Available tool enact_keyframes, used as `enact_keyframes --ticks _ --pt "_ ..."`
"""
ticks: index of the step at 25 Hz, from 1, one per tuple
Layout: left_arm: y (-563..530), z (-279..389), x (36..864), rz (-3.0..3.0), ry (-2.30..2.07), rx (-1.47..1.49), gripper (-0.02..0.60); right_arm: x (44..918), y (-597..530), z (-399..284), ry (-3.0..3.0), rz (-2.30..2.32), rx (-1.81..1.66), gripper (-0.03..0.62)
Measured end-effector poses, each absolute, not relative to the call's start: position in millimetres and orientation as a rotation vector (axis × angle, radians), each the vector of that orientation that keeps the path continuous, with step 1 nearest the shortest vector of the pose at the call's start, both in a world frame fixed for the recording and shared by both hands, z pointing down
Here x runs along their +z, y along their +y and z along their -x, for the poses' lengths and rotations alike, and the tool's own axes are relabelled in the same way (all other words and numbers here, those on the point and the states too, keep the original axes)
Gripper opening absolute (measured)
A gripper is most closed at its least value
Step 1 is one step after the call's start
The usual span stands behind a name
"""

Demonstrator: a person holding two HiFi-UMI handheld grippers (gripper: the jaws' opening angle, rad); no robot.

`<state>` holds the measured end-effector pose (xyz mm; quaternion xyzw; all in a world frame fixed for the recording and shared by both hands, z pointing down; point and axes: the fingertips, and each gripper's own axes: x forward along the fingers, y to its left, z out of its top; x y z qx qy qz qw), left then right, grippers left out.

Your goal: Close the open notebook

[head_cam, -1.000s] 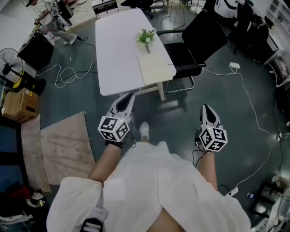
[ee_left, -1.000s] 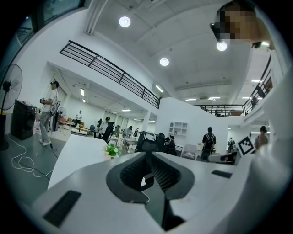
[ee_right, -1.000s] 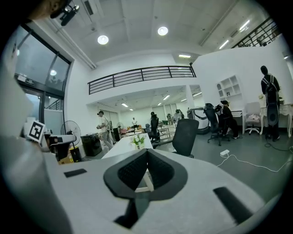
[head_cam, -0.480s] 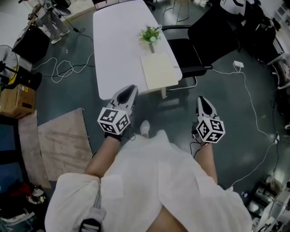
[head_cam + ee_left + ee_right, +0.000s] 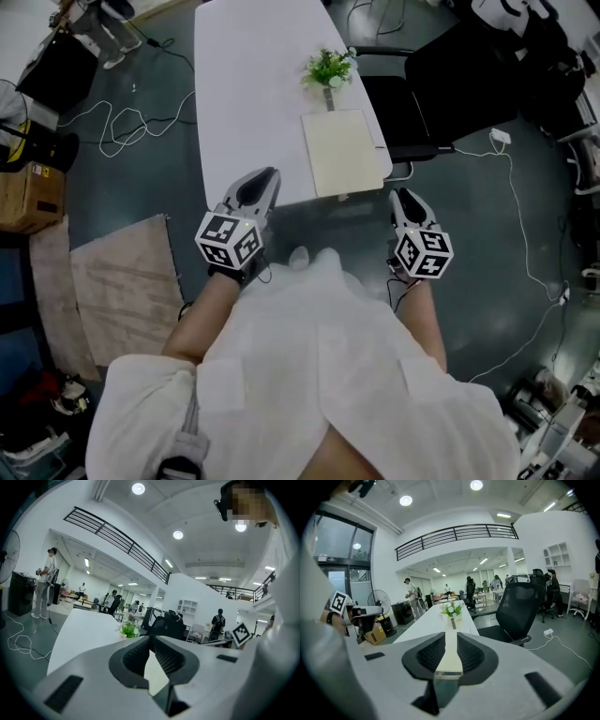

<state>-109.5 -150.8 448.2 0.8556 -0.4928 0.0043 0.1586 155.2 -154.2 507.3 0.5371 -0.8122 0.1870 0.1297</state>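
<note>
Cream notebook (image 5: 345, 152) flat on white table (image 5: 246, 94), beside plant (image 5: 328, 67)

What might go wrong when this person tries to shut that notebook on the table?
1. The small plant stands right at the far end of the notebook. A careless reach or a swinging cover could tip it over.
2. The notebook lies at the corner edge of the table, next to the black chair. A sideways push might slide it off onto the floor.
</note>
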Motion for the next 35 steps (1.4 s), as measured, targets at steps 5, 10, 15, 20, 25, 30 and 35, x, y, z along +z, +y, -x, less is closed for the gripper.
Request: enact_keyframes --ticks 5,10,15,20,25,30,35 --pt "-176 124 450 -2.464 -1.382 0.01 0.034 530 -178 -126 -2.312 -1.411 0.437 0.117" --pt "-187 131 457 -2.457 -1.372 0.007 0.034 553 -189 -102 -2.272 -1.219 0.345 0.146" --pt "-196 134 462 -2.448 -1.363 0.011 0.034 590 -197 -83 -2.213 -1.029 0.29 0.169" --pt "-210 143 468 -2.41 -1.412 0.023 0.034 629 -200 -64 -2.152 -0.803 0.191 0.2" --pt "-224 147 472 -2.382 -1.447 0.03 0.034 663 -195 -51 -2.065 -0.518 0.006 0.229" --pt "-237 146 474 -2.345 -1.48 0.017 0.034 693 -190 -50 -1.949 -0.276 -0.172 0.235" --pt "-244 144 477 -2.318 -1.495 0.022 0.034 715 -190 -54 -1.828 -0.126 -0.411 0.256"
